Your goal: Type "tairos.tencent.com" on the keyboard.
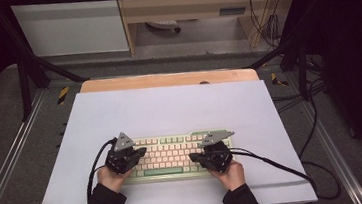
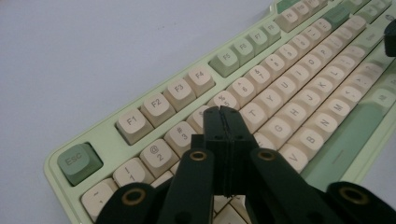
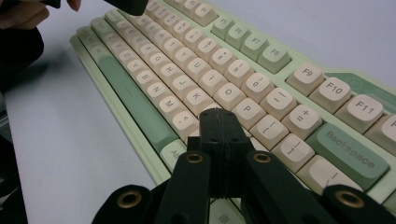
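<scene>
We found both jaw pairs closed on nothing, left hand-held gripper (image 2: 224, 122) and right hand-held gripper (image 3: 219, 122) hovering over the keyboard (image 1: 174, 155) lying flat on the white tabletop (image 1: 169, 108); judged rigid, fairly heavy, keycaps loose-prone, so grasp its end edges.

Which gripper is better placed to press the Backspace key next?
Right. The right gripper, jaws shut, hovers over the keyboard's right end beside Backspace; the left gripper sits near the number row's left end.

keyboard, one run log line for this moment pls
keyboard flat on white mat | left gripper shut, over keys | right gripper shut, over keys
</scene>
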`<state>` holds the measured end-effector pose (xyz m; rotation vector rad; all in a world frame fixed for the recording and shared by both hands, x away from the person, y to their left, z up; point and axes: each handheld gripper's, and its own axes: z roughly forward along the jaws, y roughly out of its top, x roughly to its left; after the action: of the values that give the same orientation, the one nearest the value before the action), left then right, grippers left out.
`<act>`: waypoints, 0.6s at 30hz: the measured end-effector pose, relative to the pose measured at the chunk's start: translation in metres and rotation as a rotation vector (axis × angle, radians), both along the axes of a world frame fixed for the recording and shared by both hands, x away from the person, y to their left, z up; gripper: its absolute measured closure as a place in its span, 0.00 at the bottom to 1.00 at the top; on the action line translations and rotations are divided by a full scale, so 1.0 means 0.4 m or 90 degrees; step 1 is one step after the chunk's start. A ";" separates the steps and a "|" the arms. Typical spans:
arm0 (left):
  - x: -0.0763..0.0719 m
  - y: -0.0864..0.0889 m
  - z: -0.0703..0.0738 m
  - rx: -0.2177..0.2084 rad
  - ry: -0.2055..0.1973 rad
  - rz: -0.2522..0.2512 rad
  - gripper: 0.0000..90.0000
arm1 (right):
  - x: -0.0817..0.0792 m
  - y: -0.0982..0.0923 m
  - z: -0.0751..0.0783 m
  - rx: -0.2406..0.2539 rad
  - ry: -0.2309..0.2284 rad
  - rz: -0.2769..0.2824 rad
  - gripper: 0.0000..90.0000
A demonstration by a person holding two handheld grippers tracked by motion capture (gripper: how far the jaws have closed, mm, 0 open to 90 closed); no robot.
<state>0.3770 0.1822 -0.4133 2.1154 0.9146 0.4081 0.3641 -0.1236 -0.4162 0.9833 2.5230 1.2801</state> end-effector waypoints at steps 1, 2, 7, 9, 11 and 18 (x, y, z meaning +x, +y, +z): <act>0.002 -0.001 -0.003 0.005 0.001 0.002 1.00 | 0.000 0.000 0.000 0.000 0.000 0.000 1.00; 0.004 -0.002 -0.006 0.005 0.002 0.003 1.00 | 0.000 0.000 0.000 -0.001 0.000 -0.001 1.00; 0.010 -0.005 -0.017 0.006 0.006 0.005 1.00 | 0.000 -0.001 0.001 -0.001 -0.002 0.000 1.00; 0.011 -0.006 -0.020 0.007 0.007 0.003 1.00 | 0.000 -0.001 0.001 -0.001 -0.001 0.001 1.00; 0.011 -0.008 -0.024 0.008 0.009 0.003 1.00 | 0.000 -0.001 0.001 -0.001 -0.002 0.001 1.00; 0.011 -0.012 -0.030 0.008 0.010 -0.001 1.00 | 0.001 -0.004 0.001 0.000 -0.003 -0.001 1.00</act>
<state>0.3812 0.1774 -0.4255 2.1339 0.9217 0.3984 0.3644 -0.1251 -0.4158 0.9810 2.5186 1.2815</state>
